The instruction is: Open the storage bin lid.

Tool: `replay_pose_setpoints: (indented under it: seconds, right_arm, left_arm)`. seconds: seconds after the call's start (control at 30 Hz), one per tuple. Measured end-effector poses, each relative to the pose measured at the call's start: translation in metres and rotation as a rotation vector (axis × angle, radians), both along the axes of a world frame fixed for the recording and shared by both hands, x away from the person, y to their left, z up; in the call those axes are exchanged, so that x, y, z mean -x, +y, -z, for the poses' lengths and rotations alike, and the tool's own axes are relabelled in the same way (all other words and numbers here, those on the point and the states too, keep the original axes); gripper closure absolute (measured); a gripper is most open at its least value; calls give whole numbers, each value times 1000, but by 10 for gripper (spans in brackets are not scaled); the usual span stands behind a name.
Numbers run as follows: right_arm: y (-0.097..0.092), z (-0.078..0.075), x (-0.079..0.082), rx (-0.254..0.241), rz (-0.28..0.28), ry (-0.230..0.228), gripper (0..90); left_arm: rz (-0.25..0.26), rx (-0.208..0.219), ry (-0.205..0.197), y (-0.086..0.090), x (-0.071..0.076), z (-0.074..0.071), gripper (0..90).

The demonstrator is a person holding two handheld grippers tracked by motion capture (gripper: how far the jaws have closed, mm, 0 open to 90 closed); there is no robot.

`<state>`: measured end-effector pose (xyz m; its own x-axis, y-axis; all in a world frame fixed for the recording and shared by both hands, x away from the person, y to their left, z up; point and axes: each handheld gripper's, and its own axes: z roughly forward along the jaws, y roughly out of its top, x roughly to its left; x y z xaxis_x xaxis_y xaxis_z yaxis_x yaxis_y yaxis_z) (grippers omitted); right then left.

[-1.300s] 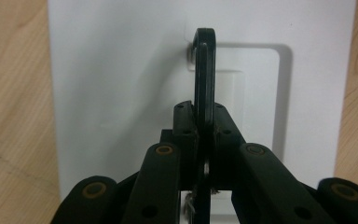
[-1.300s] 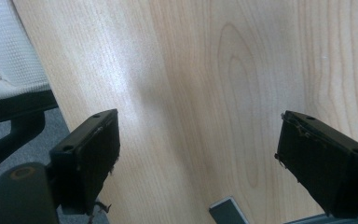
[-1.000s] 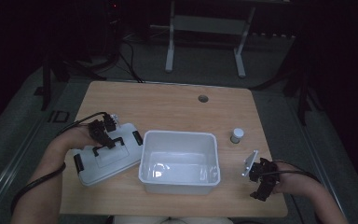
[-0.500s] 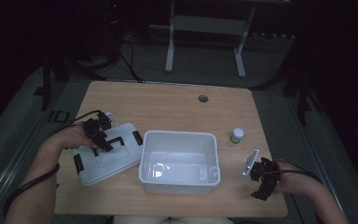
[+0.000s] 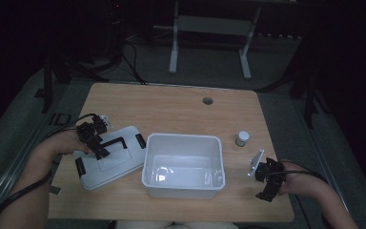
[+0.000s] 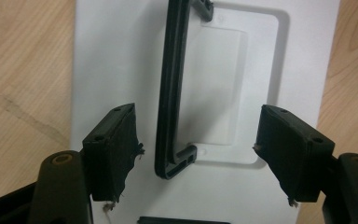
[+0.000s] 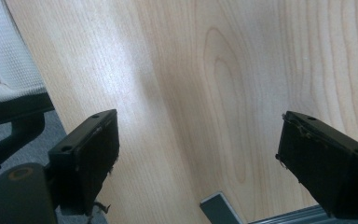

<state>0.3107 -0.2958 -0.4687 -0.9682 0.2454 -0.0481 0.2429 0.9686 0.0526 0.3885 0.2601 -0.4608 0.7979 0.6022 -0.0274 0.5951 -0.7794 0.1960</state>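
Both grippers spread, holding nothing: left gripper (image 5: 96, 139) jaws just opened above the lid (image 5: 109, 160), left of the bin (image 5: 183, 167); right gripper (image 5: 268, 180) idles right. Filling remains.

Black hand-held gripper (image 5: 94, 139) with screwed, frayed pads (image 6: 114, 151) and a trailing cable.

- In the left gripper view, the white lid (image 6: 121, 70) is cut off by the top and bottom edges, and a black clip (image 6: 175, 220) shows as a sliver at the bottom edge.
- The small jar (image 5: 241, 138) in the high view is too small for its contents to be told.
- In the right gripper view, a grey part (image 7: 219, 207) is cut off at the bottom edge; what it is cannot be told.
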Motion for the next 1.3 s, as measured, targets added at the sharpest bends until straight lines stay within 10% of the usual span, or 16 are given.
replay_pose_setpoints:
  seconds: [0.57, 1.3]
  right_arm:
    - [4, -26, -36, -55, -8, -93, 133]
    - [14, -31, -96, -72, 4, -99, 140]
  left_arm:
    - [2, -4, -2, -1, 0, 0, 291]
    - [-24, 0, -3, 5, 11, -4, 291]
